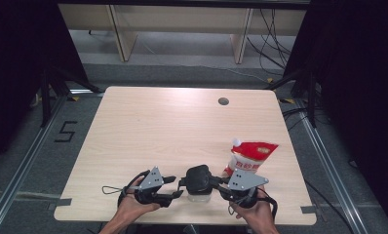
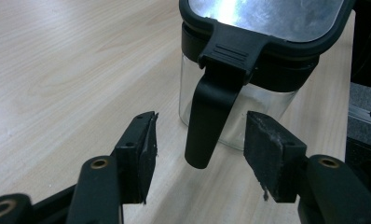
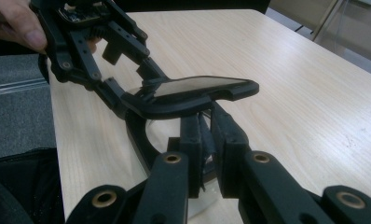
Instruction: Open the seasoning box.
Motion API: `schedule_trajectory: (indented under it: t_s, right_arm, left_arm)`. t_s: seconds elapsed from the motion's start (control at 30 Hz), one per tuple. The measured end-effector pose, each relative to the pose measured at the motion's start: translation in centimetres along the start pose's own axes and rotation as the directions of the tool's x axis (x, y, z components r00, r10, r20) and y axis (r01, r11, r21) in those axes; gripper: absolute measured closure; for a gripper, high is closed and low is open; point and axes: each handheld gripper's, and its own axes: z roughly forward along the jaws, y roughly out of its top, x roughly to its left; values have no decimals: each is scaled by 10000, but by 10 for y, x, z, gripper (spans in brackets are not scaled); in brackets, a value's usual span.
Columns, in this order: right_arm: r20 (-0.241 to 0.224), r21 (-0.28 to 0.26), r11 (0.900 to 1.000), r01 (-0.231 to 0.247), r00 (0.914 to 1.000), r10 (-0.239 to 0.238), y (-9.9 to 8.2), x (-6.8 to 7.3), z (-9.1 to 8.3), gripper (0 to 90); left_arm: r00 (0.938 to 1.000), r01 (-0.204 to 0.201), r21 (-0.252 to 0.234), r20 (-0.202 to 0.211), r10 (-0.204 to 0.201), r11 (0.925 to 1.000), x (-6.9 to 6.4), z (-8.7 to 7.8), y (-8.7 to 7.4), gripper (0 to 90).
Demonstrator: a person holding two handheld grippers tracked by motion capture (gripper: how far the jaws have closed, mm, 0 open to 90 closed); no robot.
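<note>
The pale wooden table (image 1: 148,126) carries everything, with a round grommet hole (image 1: 223,101) near its far edge; a red and white pouch (image 1: 250,157) stands upright toward the right, just behind the right gripper (image 1: 220,186); the clear glass container (image 2: 249,105) with a black-rimmed lid (image 2: 267,21) sits at the near edge between both grippers; the right gripper is clamped tight on a latch at the container's side; the left gripper (image 2: 200,154) stands parted around the container's hanging black latch (image 2: 209,119), pads clear of it.

Tongs (image 3: 206,140) shut under jar lid (image 3: 193,95)
</note>
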Motion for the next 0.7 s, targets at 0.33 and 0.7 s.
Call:
schedule_trajectory:
  t_s: [0.33, 0.7]
  right_arm:
    - [-145, -187, 9995, 248, 9996, -250, 14, 2, 8, 838]
    - [-209, -296, 9990, 334, 9992, -341, 28, 4, 20, 838]
  left_arm:
    - [9948, -932, -137, 392, 937, 9956, 0, 10, 1, 676]
    - [9943, -1054, -241, 140, 1057, 9941, 0, 11, 1, 730]
